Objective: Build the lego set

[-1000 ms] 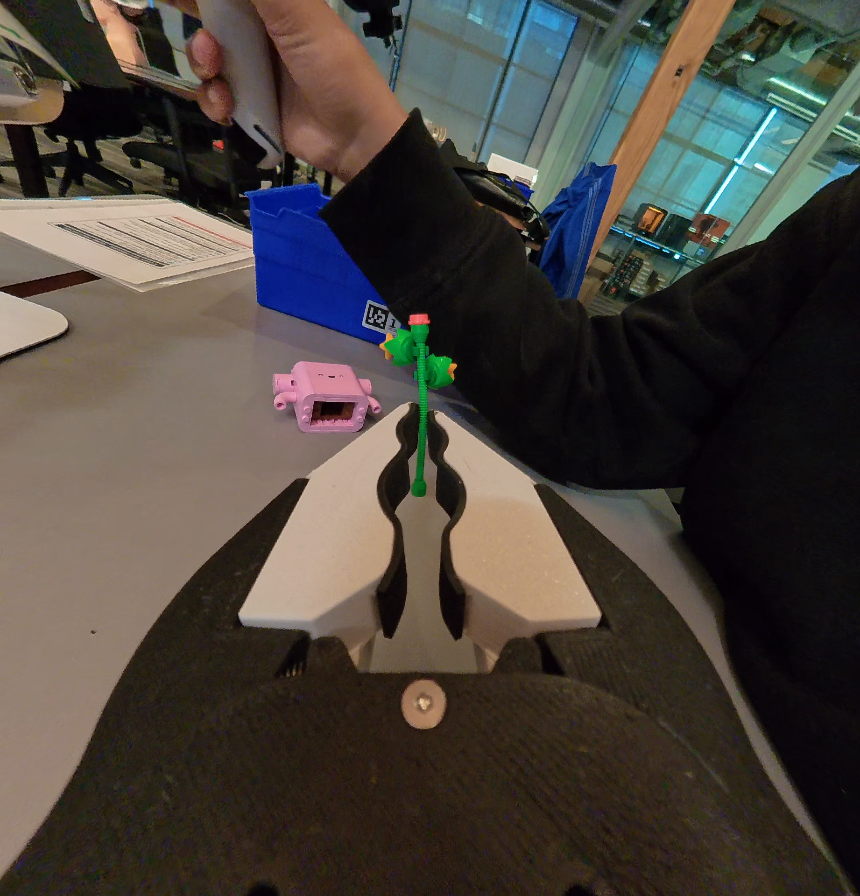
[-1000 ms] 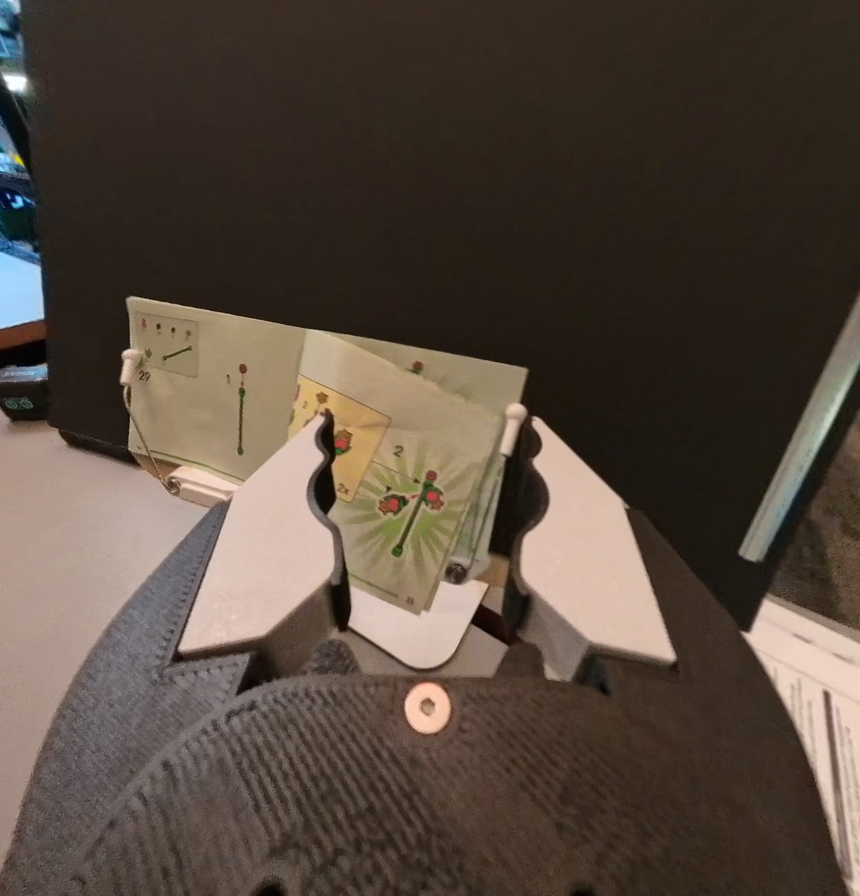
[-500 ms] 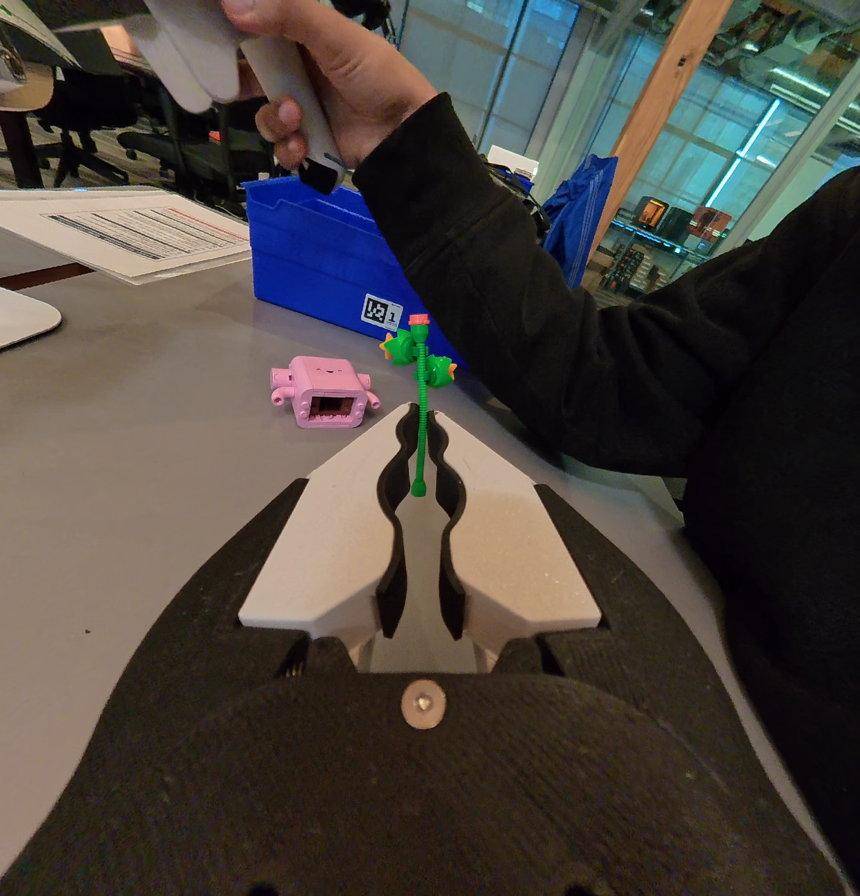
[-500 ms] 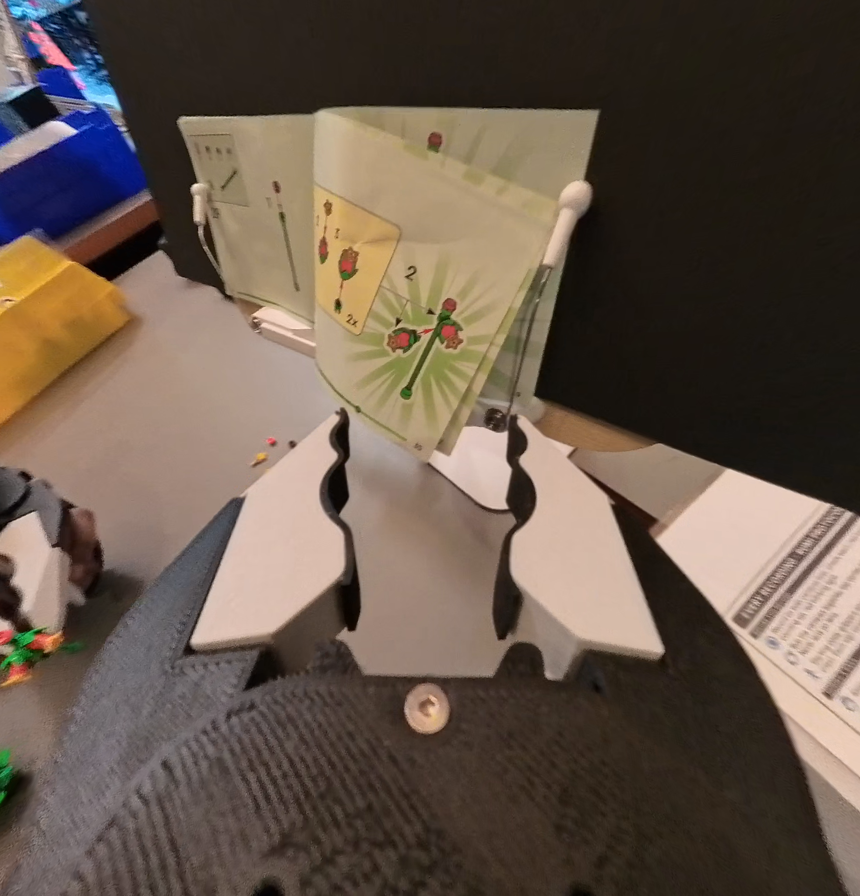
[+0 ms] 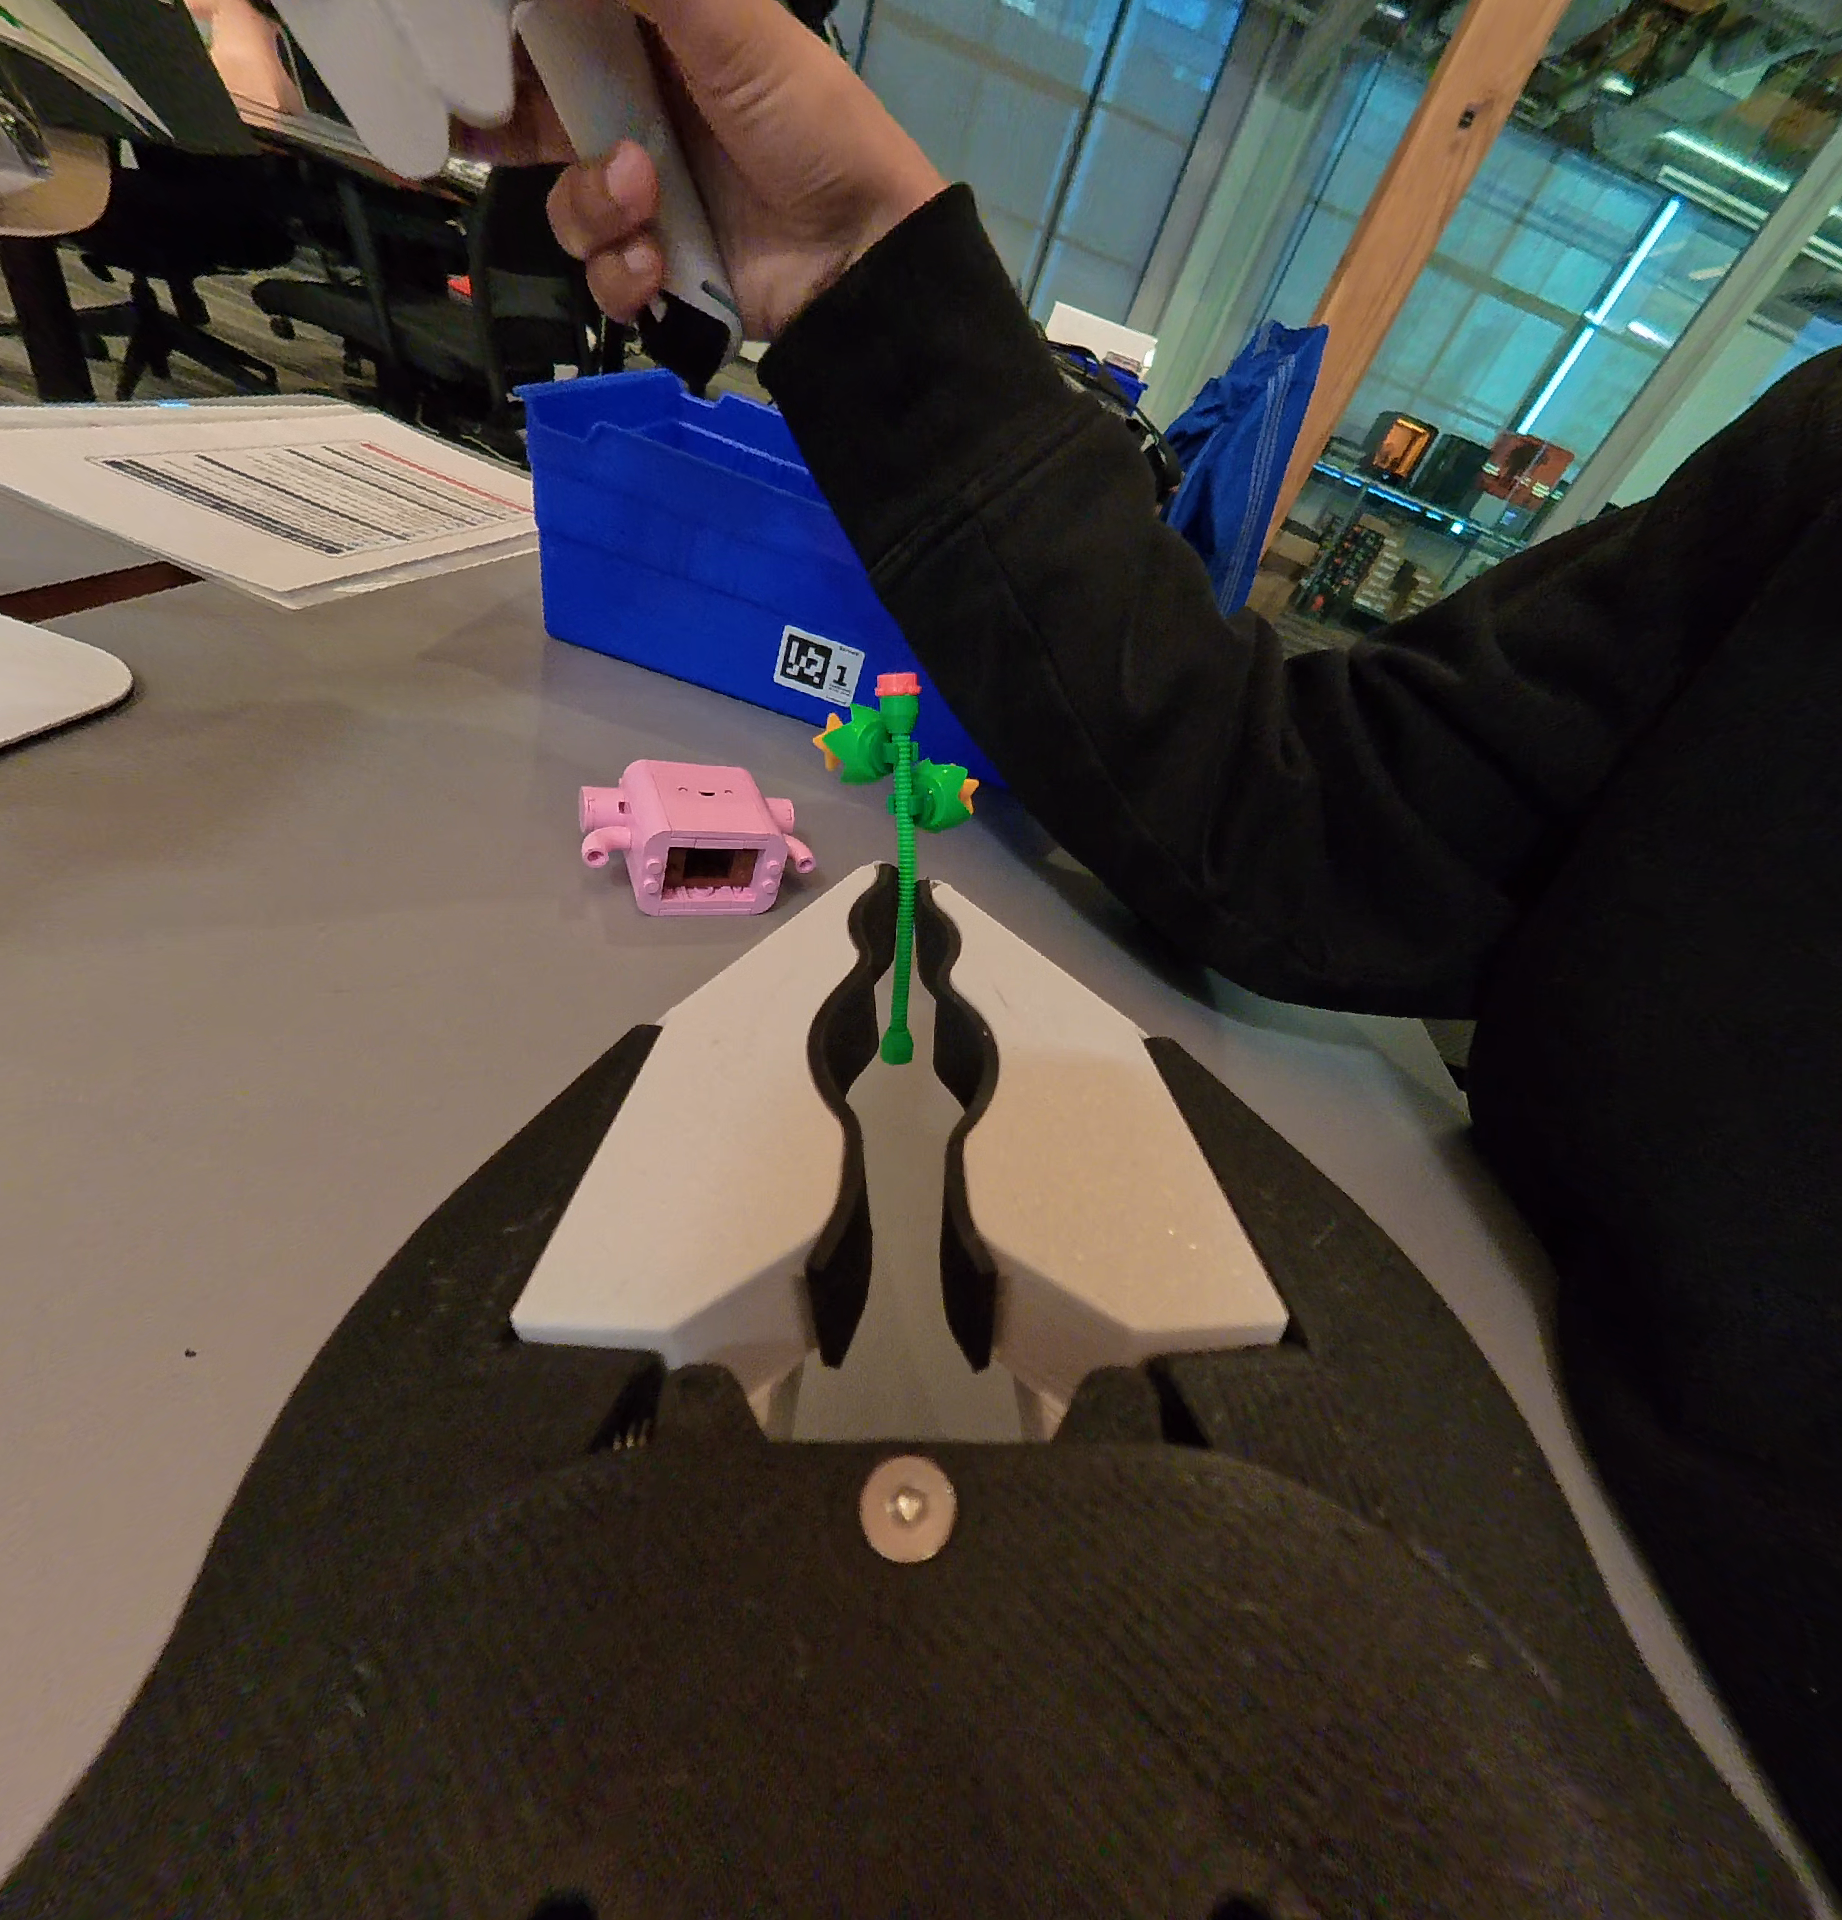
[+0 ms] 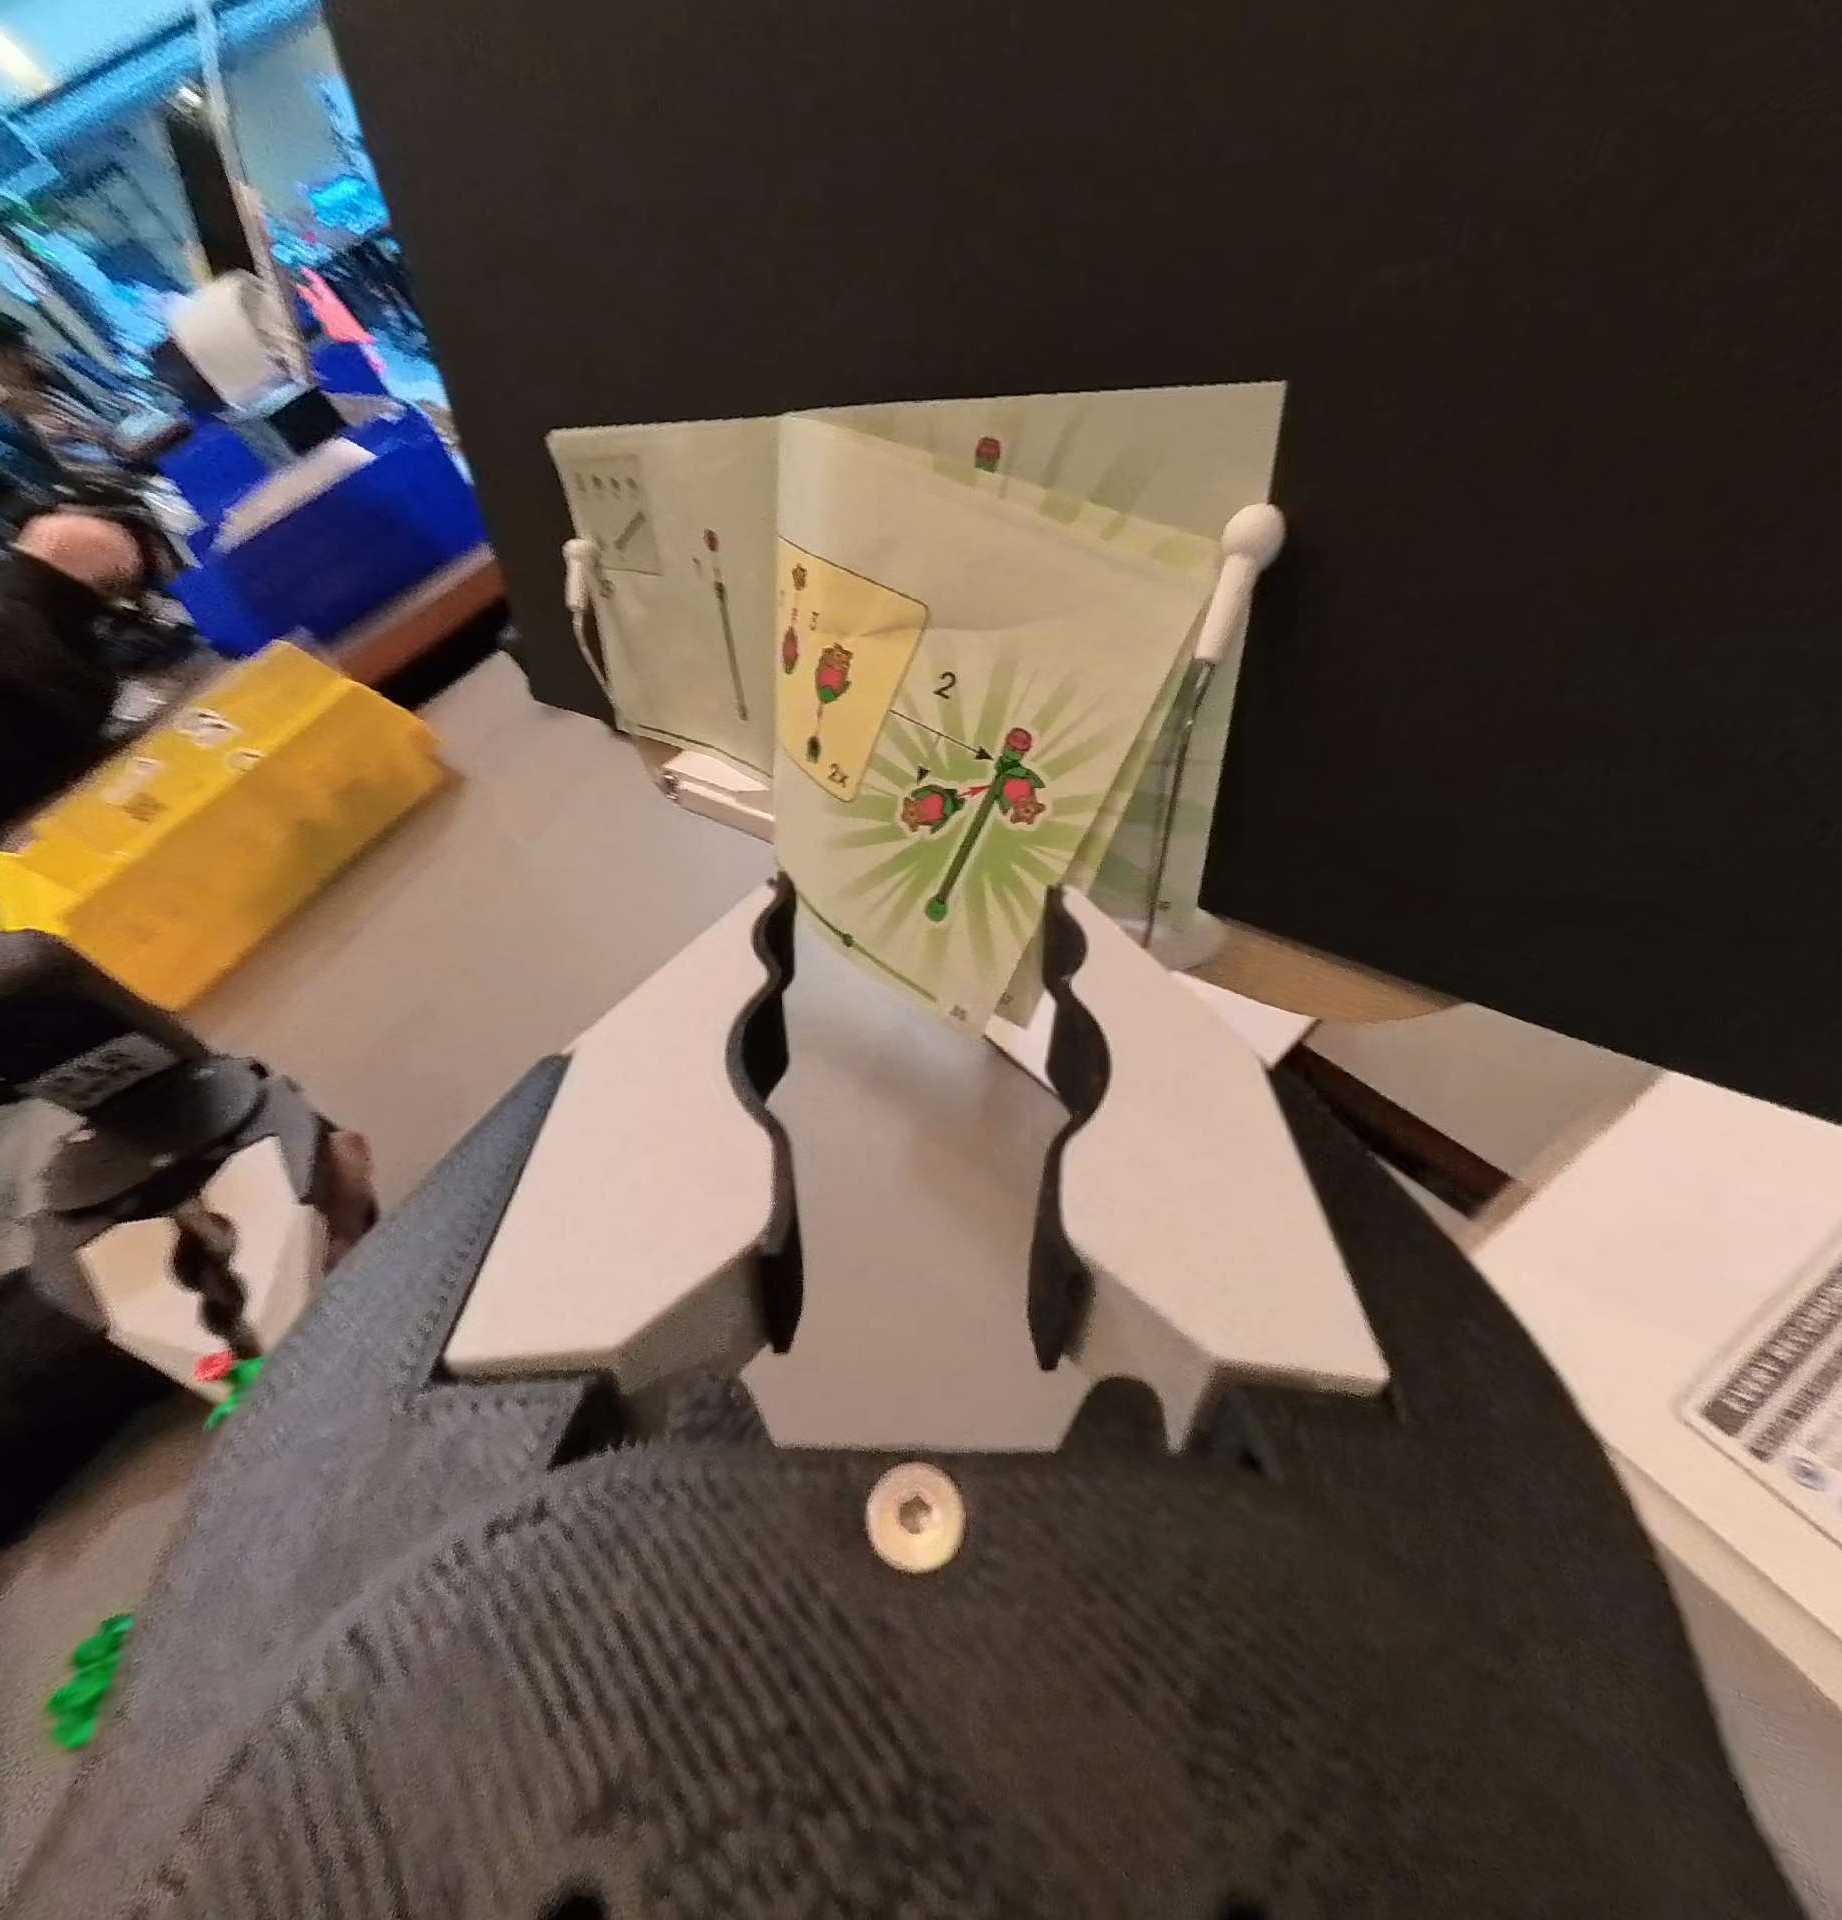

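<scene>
Left gripper point(image 5: 901, 894) clamped on green stem point(image 5: 902, 883), upright, red bud on top, two green flowers on its sides; pink block point(image 5: 693, 836) on table point(image 5: 273, 987) just left of the tips, blue bin point(image 5: 678, 561) behind. Right gripper point(image 6: 917, 914) jaws apart, empty, facing booklet point(image 6: 958, 727) on its stand; yellow bin point(image 6: 210, 810) at left.

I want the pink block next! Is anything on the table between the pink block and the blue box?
No. In the left wrist view, only bare grey table lies between the pink block and the blue box.
</scene>
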`<state>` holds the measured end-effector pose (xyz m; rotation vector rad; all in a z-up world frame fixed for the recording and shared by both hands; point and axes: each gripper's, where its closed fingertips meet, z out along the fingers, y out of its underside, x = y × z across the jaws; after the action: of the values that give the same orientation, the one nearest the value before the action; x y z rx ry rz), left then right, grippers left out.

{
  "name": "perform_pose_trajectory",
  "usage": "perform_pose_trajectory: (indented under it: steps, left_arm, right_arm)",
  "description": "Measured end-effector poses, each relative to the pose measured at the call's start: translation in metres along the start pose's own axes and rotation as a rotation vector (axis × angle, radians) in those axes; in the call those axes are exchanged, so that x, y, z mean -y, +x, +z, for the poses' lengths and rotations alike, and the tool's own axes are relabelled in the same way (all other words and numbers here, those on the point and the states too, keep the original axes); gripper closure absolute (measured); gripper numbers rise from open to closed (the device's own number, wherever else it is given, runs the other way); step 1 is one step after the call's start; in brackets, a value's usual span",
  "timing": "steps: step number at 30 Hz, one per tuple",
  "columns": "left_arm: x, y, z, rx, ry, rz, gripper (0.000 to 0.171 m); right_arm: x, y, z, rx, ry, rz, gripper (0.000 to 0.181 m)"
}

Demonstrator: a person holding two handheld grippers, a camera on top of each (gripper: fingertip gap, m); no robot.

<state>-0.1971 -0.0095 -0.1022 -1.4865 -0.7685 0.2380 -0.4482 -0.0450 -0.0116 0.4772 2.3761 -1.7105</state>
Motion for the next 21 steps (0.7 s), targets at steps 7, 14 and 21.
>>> perform_pose_trajectory:
  steps: [7, 14, 21]
  left_arm:
    - [-0.001, 0.0, 0.001, 0.001, -0.005, 0.0, 0.171]
    - [-0.001, 0.0, 0.001, 0.003, -0.006, 0.002, 0.171]
    - [-0.001, 0.0, 0.001, 0.003, -0.009, 0.004, 0.171]
  right_arm:
    - [-0.013, 0.002, 0.006, 0.049, -0.051, 0.068, 0.136]
    - [-0.01, -0.011, 0.009, 0.12, -0.04, 0.068, 0.136]
    - [0.009, -0.058, 0.011, 0.327, 0.041, 0.018, 0.139]
